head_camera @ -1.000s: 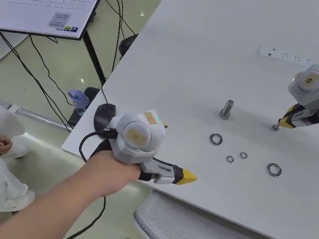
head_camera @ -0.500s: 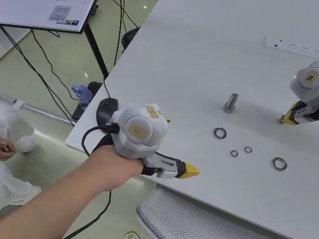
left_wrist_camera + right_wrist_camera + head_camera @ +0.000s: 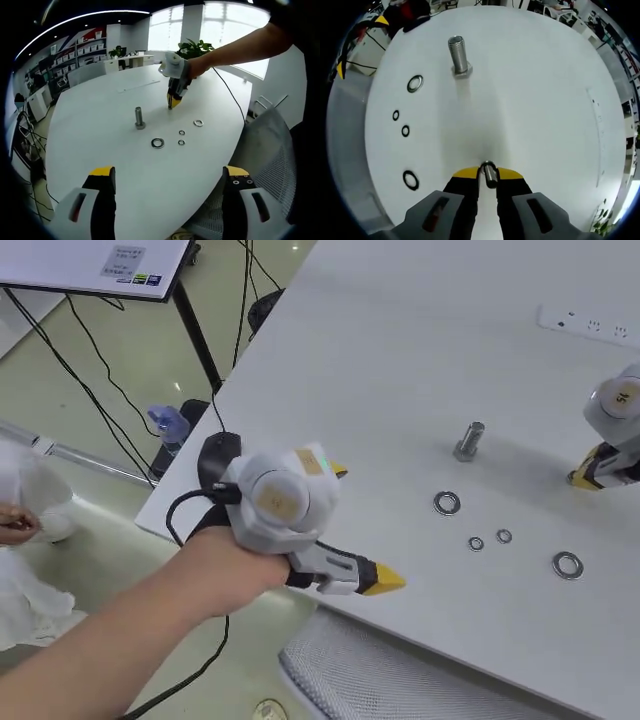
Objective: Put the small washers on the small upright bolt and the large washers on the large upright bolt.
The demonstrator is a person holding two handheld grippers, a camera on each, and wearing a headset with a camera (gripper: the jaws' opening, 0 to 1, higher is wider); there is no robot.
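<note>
Left gripper [image 3: 362, 526]: rounded white housing, round disc on top with a tan sticker, small green light beside it
Left fingers [image 3: 385, 581]: black with yellow tips, grey slotted blocks at their base
Cable [image 3: 178, 518]: black, looping from the housing's rear
Right gripper [image 3: 585, 478]: pale grey housing, round disc with a tan sticker bearing dark characters, black jaws tipped yellow

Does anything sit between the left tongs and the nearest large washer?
Nothing visible does. Bare table lies between the open left tongs and that large washer. The small washers lie off to one side of it, and the large bolt stands beyond it.
</note>
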